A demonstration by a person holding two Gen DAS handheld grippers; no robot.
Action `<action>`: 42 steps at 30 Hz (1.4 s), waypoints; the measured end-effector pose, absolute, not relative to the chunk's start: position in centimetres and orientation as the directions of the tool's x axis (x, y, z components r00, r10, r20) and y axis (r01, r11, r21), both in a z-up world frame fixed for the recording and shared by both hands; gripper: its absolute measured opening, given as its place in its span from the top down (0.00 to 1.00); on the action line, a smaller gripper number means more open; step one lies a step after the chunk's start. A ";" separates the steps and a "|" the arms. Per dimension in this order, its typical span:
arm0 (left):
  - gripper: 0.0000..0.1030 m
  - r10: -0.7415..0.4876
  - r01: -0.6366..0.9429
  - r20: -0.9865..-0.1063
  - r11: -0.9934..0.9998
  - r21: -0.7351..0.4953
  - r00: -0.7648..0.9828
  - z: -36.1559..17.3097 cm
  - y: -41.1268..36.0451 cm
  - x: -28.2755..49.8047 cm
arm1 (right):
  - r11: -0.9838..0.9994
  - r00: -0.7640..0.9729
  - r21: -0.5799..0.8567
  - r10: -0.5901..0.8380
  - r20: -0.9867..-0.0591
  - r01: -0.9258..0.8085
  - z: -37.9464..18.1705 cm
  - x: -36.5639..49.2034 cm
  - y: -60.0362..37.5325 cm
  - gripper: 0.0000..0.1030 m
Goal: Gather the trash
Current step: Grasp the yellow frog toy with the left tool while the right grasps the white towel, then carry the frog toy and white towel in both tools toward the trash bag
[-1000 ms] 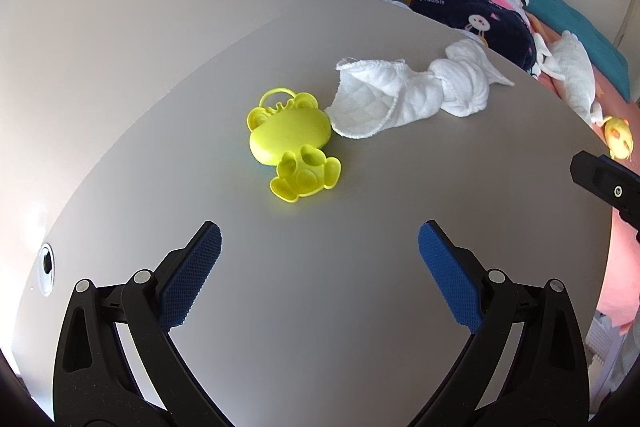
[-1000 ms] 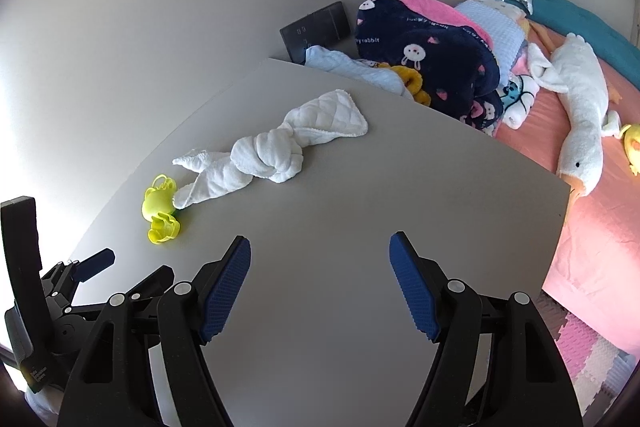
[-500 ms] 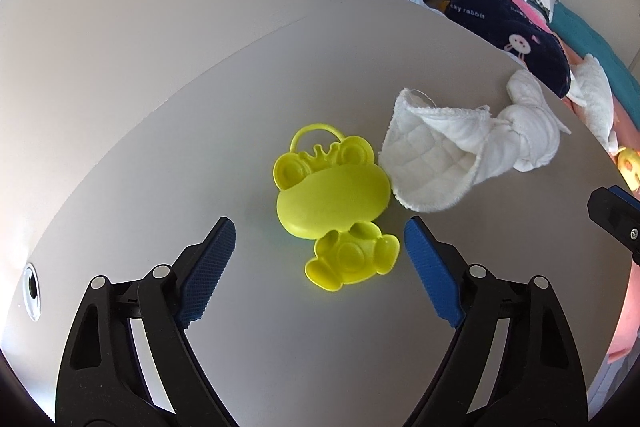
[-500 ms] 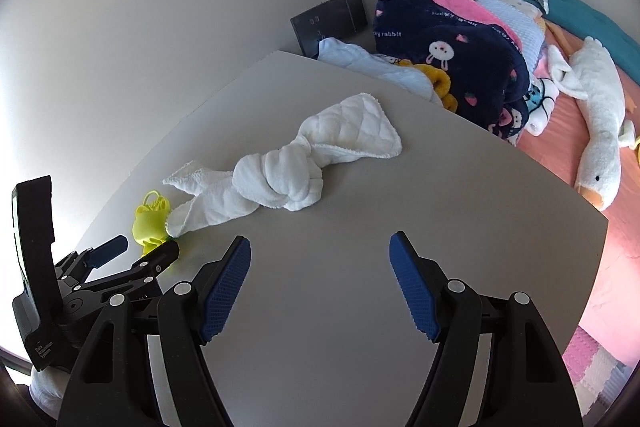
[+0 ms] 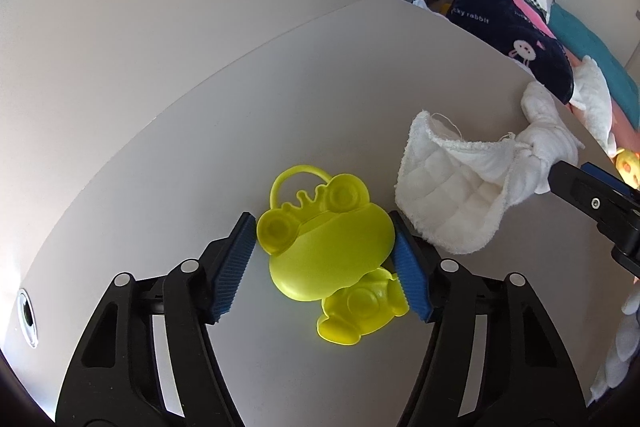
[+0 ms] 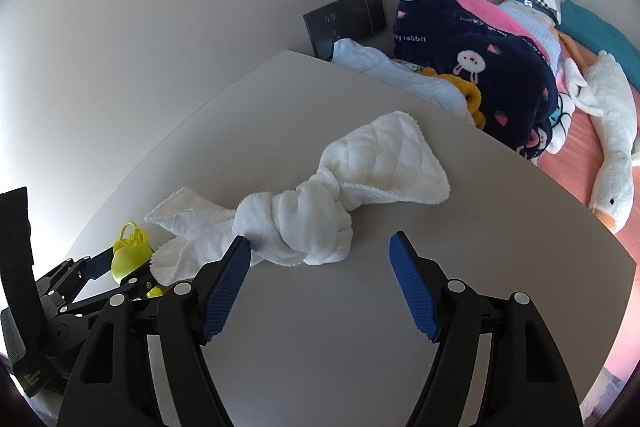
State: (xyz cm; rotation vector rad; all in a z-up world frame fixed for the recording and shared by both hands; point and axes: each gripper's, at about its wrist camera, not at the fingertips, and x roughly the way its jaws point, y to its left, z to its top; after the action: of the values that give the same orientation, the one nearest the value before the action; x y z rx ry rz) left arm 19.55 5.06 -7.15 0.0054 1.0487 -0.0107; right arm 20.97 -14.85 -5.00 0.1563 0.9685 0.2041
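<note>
A yellow frog-shaped plastic toy point(image 5: 324, 255) lies on the grey table point(image 5: 320, 87). My left gripper point(image 5: 324, 267) is around it, blue pads at both sides of the frog's head, touching or nearly touching; the toy rests on the table. In the right wrist view the toy point(image 6: 130, 255) shows between the left gripper's fingers point(image 6: 100, 263). A knotted white quilted cloth point(image 6: 304, 215) lies just ahead of my right gripper point(image 6: 320, 283), which is open and empty. The cloth's open end point(image 5: 448, 199) lies beside the frog.
The table's far edge meets a bed with a navy rabbit blanket point(image 6: 472, 67), a light blue cloth point(image 6: 392, 75) and a white goose plush point(image 6: 612, 143). A dark wall socket point(image 6: 344, 19) sits behind. A cable hole point(image 5: 26, 317) is at the table's left.
My left gripper has moved forward over the frog toy and its jaws have narrowed onto it. My right gripper has moved closer to the knotted cloth, still open.
</note>
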 end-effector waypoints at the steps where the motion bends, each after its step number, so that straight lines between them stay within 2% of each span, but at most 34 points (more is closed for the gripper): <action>1: 0.43 -0.005 0.011 -0.866 1.000 0.001 0.500 -7.1 5.0 19.6 | 0.969 0.551 0.223 0.244 -0.798 -0.106 -5.1 21.2 -14.8 0.30; 7: 0.43 0.000 -0.002 -0.862 1.000 -0.001 0.507 -7.1 5.3 19.6 | 0.967 0.546 0.214 0.255 -0.798 -0.139 -5.9 22.4 -14.3 0.30; 8: 0.43 0.001 -0.005 -0.863 1.000 -0.002 0.506 -7.1 5.4 19.6 | 0.965 0.533 0.216 0.262 -0.804 -0.149 -6.1 22.6 -14.1 0.35; 9: 0.43 0.003 -0.010 -0.863 1.000 -0.002 0.504 -7.1 5.5 19.5 | 0.961 0.521 0.225 0.277 -0.807 -0.162 -6.3 22.8 -14.0 0.47; 10: 0.43 0.005 -0.014 -0.864 1.000 -0.002 0.503 -7.1 5.7 19.5 | 0.955 0.504 0.242 0.296 -0.812 -0.171 -6.7 23.1 -13.9 0.48; 11: 0.43 0.008 -0.018 -0.865 1.000 -0.002 0.502 -7.1 5.8 19.4 | 0.955 0.499 0.244 0.295 -0.815 -0.168 -6.9 23.2 -13.9 0.54; 12: 0.44 0.009 -0.022 -0.865 1.000 -0.002 0.502 -7.1 6.0 19.3 | 0.956 0.500 0.243 0.294 -0.815 -0.167 -7.0 23.3 -13.9 0.67; 13: 0.43 0.010 -0.025 -0.865 1.000 -0.003 0.502 -7.0 6.2 19.1 | 0.959 0.504 0.232 0.283 -0.816 -0.163 -7.0 23.3 -13.9 0.75; 19: 0.44 0.012 -0.030 -0.858 1.000 -0.004 0.514 -6.3 6.5 18.3 | 0.950 0.510 0.269 0.313 -0.802 -0.159 -6.3 22.8 -14.8 0.80; 42: 0.44 -0.048 0.073 -0.788 0.997 -0.004 0.614 0.4 0.7 13.9 | 0.953 0.664 0.286 0.280 -0.694 -0.103 2.2 14.2 -21.3 0.80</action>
State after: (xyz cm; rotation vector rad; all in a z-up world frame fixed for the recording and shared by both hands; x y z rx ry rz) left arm 13.87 0.71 0.37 0.0293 0.9067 -0.0699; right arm 14.16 -21.32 2.17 0.2308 0.8185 0.2187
